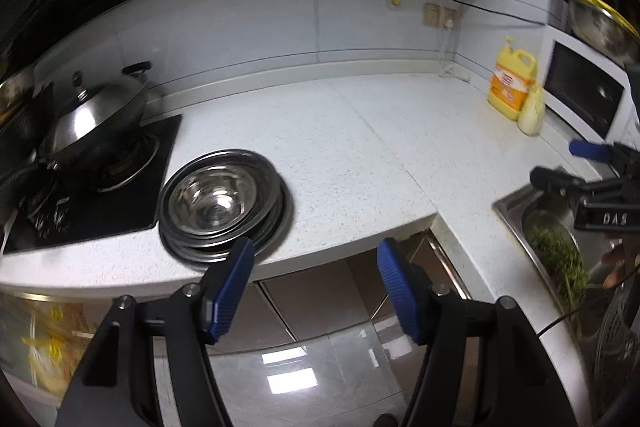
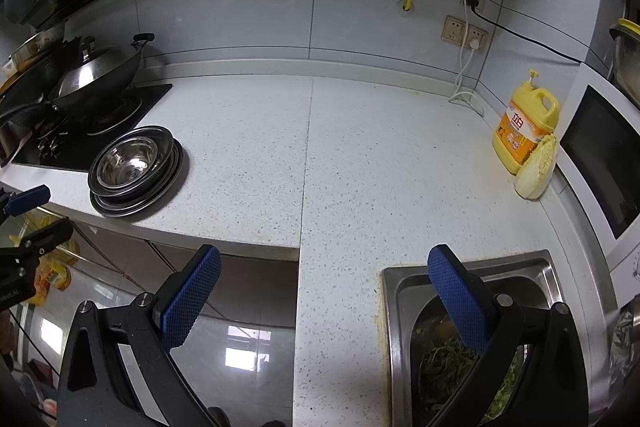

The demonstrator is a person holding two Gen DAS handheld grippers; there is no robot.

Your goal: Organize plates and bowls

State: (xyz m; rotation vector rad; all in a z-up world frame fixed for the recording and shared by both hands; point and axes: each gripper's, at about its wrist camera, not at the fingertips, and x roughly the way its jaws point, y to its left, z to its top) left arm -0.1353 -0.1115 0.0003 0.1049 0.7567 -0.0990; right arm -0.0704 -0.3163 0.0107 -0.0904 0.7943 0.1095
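Plates and bowls (image 1: 224, 203) sit stacked at the counter's (image 1: 360, 155) front edge; both hand-held grippers (image 1: 316, 287) (image 2: 324, 299) gape wide, empty.

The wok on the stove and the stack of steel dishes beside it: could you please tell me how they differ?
The wok is dark and wears a domed lid with a knob, while the stack of steel dishes is shiny and open, a bowl on top. The wok sits on the black stove; the stack rests on the white counter near its front edge. The wok has a handle; the dishes have none. Both are round metal kitchenware.
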